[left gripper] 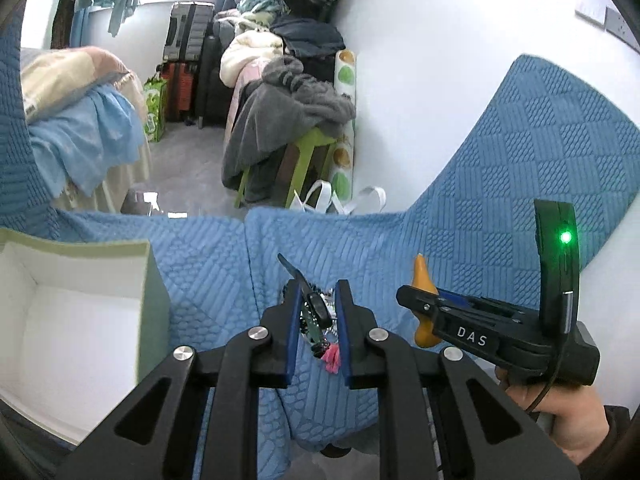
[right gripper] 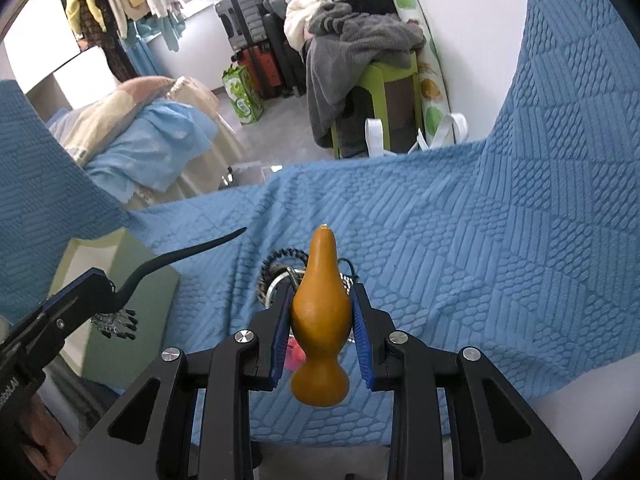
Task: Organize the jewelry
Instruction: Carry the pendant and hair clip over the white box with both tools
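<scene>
My right gripper (right gripper: 320, 316) is shut on an orange gourd-shaped ornament (right gripper: 320, 320), held above the blue quilted cover; it also shows in the left wrist view (left gripper: 424, 308). My left gripper (left gripper: 318, 312) holds a black curved hair stick with dangling beads (left gripper: 310, 304) against its left pad; in the right wrist view the stick (right gripper: 168, 260) sticks out of it with a beaded tassel (right gripper: 116, 326). A pile of jewelry (right gripper: 280, 276) with a striped ring and chains lies on the cover under the gourd. A pink tassel (left gripper: 331, 356) lies below the left gripper.
An open white box with pale green sides (left gripper: 72, 308) stands on the left of the cover; it also shows in the right wrist view (right gripper: 132, 308). The blue quilted cover (left gripper: 500, 184) rises at the right. Beyond are a green stool with grey clothes (left gripper: 288, 120), suitcases and a bed.
</scene>
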A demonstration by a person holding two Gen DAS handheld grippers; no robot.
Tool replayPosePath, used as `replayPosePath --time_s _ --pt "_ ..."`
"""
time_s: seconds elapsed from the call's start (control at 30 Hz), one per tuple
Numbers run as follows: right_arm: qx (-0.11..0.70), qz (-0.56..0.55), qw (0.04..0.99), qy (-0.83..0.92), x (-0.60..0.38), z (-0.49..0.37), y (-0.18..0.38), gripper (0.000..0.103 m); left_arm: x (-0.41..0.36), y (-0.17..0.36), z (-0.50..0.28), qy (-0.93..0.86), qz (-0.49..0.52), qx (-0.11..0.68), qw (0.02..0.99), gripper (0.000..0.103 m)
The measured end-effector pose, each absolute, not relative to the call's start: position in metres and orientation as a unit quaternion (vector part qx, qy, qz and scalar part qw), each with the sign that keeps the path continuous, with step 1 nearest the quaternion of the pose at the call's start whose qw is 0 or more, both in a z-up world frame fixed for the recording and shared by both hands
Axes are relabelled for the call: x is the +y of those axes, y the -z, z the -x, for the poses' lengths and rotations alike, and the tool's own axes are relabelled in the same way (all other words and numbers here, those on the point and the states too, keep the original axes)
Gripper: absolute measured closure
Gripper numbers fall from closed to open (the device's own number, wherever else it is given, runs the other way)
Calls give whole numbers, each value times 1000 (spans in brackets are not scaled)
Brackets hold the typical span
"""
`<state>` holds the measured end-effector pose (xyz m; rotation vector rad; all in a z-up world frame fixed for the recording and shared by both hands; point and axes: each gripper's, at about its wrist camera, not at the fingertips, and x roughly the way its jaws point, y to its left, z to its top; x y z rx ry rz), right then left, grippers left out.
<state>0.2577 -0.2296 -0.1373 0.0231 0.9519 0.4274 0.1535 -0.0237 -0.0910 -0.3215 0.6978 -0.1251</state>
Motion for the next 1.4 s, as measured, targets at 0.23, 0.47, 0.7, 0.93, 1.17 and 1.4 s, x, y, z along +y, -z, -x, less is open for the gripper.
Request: replayPosePath --time_s 0.23,0.47,0.7,0.93,1.17,1.4 --pt "426 -22 879 -214 -223 -250 91 77 -9 58 -144 58 160 327 930 86" --pt "398 -20 887 -232 -203 -240 51 77 9 30 -138 65 172 327 927 87" --pt "375 -12 891 -254 -171 -227 24 77 34 6 -119 52 160 303 938 88" --pt "370 0 885 -282 -125 -212 18 77 81 0 -99 20 174 282 943 89" --pt "381 22 870 -311 -79 -196 32 77 116 12 -86 -11 170 295 940 88" --pt "409 30 851 -327 -42 -187 59 77 142 36 -81 -25 183 317 930 88"
